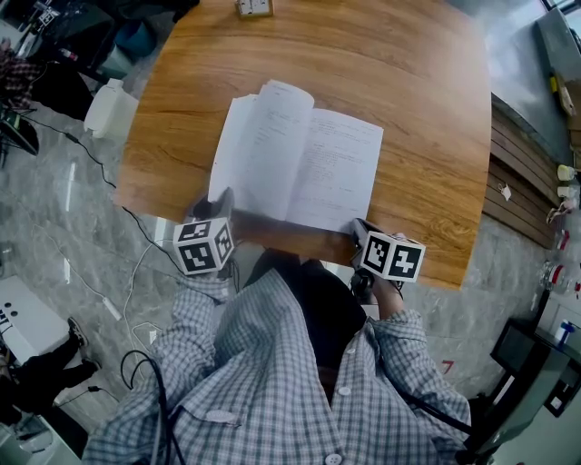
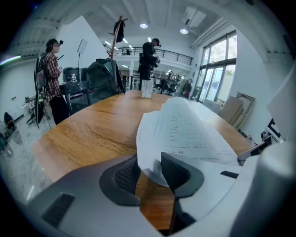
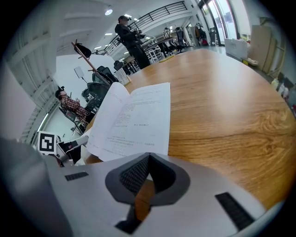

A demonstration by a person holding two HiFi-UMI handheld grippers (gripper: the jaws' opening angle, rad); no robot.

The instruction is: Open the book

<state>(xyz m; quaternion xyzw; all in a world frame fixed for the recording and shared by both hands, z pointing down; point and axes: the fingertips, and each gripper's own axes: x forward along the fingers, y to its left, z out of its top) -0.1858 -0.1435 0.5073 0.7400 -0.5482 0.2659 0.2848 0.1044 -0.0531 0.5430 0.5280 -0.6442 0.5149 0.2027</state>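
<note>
A white book (image 1: 300, 159) lies open on the wooden table (image 1: 427, 109), its printed pages facing up and the left leaves arching. My left gripper (image 1: 221, 207) is at the book's near left corner. In the left gripper view its jaws stand apart, and the blurred corner of several pages (image 2: 150, 162) hangs loose between the pads (image 2: 126, 175). My right gripper (image 1: 359, 229) is at the book's near right corner. In the right gripper view its jaws (image 3: 148, 158) are shut, tips right at the lower edge of the right page (image 3: 138, 115), nothing visibly between them.
A small pale box (image 1: 254, 7) stands at the table's far edge. A white container (image 1: 109, 107) and cables lie on the floor to the left. Behind the table, people stand (image 2: 150, 60) among chairs and gear. The table's near edge runs just under both grippers.
</note>
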